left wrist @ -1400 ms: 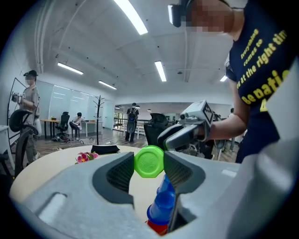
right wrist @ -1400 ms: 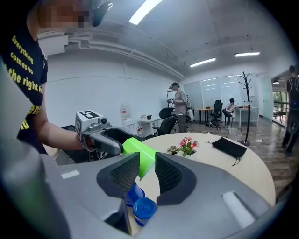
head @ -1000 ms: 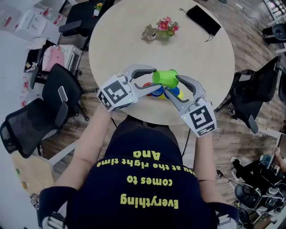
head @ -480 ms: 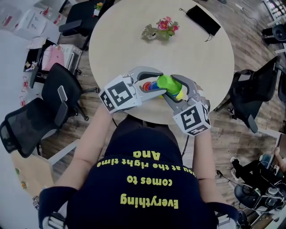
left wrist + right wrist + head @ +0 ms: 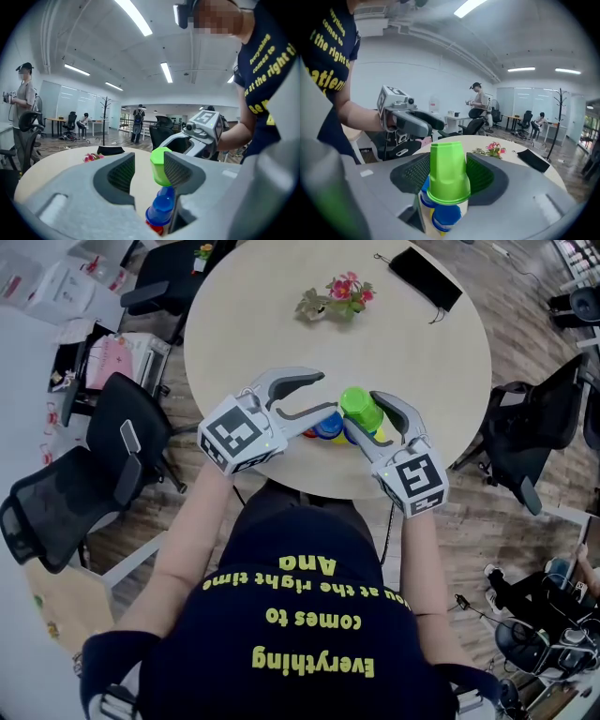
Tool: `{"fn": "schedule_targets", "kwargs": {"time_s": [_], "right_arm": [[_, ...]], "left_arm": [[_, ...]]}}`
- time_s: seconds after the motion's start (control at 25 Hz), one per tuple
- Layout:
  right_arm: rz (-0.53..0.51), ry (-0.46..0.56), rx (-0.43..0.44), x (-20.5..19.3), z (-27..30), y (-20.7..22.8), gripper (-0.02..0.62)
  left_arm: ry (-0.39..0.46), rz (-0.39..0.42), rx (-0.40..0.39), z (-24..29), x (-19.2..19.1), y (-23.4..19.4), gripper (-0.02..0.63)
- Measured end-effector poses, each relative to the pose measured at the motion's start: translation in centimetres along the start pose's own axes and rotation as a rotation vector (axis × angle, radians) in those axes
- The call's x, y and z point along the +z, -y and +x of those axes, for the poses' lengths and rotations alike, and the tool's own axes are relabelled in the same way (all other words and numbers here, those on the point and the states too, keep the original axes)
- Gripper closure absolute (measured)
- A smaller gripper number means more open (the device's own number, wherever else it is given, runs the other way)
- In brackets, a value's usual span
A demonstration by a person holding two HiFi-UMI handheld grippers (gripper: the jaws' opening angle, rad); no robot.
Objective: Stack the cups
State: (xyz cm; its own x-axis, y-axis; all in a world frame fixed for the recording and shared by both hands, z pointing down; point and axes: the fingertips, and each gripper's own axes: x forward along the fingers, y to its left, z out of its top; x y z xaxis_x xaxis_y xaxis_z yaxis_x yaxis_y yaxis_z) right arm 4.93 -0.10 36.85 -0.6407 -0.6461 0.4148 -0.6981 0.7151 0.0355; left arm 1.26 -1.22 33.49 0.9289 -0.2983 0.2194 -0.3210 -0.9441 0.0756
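Cup cluster (image 5: 349, 420) blocks the table (image 5: 272, 334) near edge; bare top beyond, up to flowers (image 5: 339, 296), pouch (image 5: 427, 279).

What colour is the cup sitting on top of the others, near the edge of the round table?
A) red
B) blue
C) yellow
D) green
D: the green cup stands upside down on a blue cup, higher than all the other cups.

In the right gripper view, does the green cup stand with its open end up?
No, the green cup is upside down, its wide rim at the bottom, over the blue cups.
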Motion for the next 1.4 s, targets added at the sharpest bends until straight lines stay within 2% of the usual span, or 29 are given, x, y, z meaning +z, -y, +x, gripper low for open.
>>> {"fn": "schedule_targets", "kwargs": {"time_s": [0.08,0.24,0.56,0.64,0.76,0.88,1.08,1.4], "right_arm": [[0.054,0.042,-0.013,0.1,0.2,0.0,0.344],[0.015,0.051,-0.039,-0.3,0.8,-1.1,0.344],[-0.025,0.035,-0.043,-0.9,1.3,-1.9,0.342],[-0.017,0.037,-0.043,-1.1,1.4,-1.8,0.344],[-0.017,0.037,-0.042,-1.5,1.6,-1.8,0.344],[-0.028,0.036,-0.048,-1.7,1.8,-1.8,0.344],[-0.038,0.027,-0.050,-2.1,1.9,-1.7,0.350],[-0.008,0.026,-0.009,-2.3,1.8,-2.1,0.348]], "left_arm": [[-0.001,-0.008,0.043,-0.4,-0.3,-1.1,0.420],[0.015,-0.033,0.098,-1.2,-0.7,-2.6,0.422],[0.009,-0.041,0.103,-1.4,-1.2,-3.3,0.433],[-0.001,-0.036,0.067,-1.1,-1.4,-2.7,0.433],[-0.036,-0.034,-0.035,0.0,-2.0,-0.8,0.433],[-0.070,-0.062,-0.115,1.1,-2.8,0.8,0.416],[-0.058,-0.114,-0.146,1.7,-2.9,1.2,0.377],[-0.065,-0.117,-0.224,2.5,-2.6,2.5,0.374]]}}
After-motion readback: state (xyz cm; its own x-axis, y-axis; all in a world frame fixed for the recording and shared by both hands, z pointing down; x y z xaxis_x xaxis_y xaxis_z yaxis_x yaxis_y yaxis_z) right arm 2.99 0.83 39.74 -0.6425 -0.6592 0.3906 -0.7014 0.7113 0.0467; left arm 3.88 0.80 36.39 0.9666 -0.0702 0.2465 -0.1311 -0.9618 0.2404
